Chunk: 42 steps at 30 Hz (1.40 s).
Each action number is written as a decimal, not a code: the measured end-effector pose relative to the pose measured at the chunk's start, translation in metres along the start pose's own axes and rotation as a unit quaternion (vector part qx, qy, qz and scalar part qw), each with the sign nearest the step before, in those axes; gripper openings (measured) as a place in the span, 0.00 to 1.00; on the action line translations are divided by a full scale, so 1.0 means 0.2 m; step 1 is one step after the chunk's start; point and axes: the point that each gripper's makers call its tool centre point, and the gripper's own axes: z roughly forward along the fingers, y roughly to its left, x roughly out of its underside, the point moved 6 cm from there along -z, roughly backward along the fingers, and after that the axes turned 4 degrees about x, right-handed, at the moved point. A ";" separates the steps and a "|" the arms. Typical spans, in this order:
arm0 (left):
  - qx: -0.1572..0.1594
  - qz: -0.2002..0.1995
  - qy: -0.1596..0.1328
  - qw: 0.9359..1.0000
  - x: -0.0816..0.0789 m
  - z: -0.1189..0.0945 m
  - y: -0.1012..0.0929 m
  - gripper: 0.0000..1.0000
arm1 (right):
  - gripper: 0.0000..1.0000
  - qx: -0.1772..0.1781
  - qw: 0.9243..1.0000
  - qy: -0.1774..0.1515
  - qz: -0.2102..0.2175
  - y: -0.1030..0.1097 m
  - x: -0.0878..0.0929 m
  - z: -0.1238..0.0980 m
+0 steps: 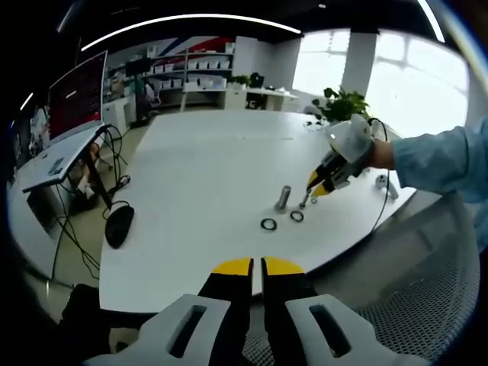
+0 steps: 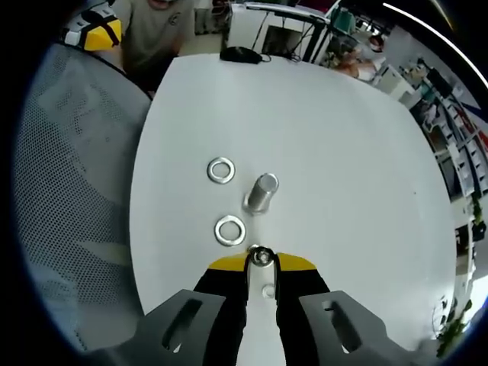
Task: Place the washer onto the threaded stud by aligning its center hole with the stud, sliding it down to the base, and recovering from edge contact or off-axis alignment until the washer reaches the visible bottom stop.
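Note:
A short metal threaded stud point(image 2: 261, 193) stands upright on the white table point(image 2: 320, 122). Two flat metal washers lie beside it, one point(image 2: 221, 170) farther off and one point(image 2: 230, 230) close to my right gripper point(image 2: 261, 261). That gripper is shut on a small metal washer point(image 2: 261, 256) at its yellow tips, just short of the stud. In the left gripper view the right gripper point(image 1: 319, 187) hovers to the right of the stud point(image 1: 283, 198), with the two washers point(image 1: 268, 224) point(image 1: 296, 216) in front. My left gripper point(image 1: 258, 267) is shut on nothing, held back over the table's near edge.
A black mouse point(image 1: 118, 225) lies at the table's left edge, with cables hanging there. A small metal part point(image 1: 381, 181) sits near the right edge. A grey mesh chair point(image 2: 69, 191) stands beside the table, and a person point(image 2: 152, 23) sits behind it.

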 end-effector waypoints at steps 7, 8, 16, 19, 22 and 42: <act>-0.001 -0.001 0.000 1.000 0.00 0.00 0.00 0.02 | 0.14 -0.012 1.000 0.017 -0.015 0.01 0.01 0.06; -0.001 -0.001 0.000 1.000 0.00 0.00 0.00 0.02 | 0.14 -0.013 1.000 0.018 -0.017 0.01 0.01 0.06; -0.003 -0.004 -0.001 1.000 0.00 0.00 0.00 0.01 | 0.14 -0.024 0.999 0.030 -0.012 0.03 0.04 0.12; -0.005 -0.006 -0.003 1.000 0.00 0.00 0.01 0.01 | 0.14 -0.028 0.999 0.035 -0.010 0.04 0.06 0.15; -0.007 -0.008 -0.003 1.000 0.00 0.00 0.01 0.01 | 0.14 -0.030 0.999 0.036 -0.010 0.04 0.06 0.16; -0.007 -0.007 -0.004 1.000 0.00 0.00 0.01 0.01 | 0.23 -0.029 0.999 0.033 -0.005 0.02 0.10 0.11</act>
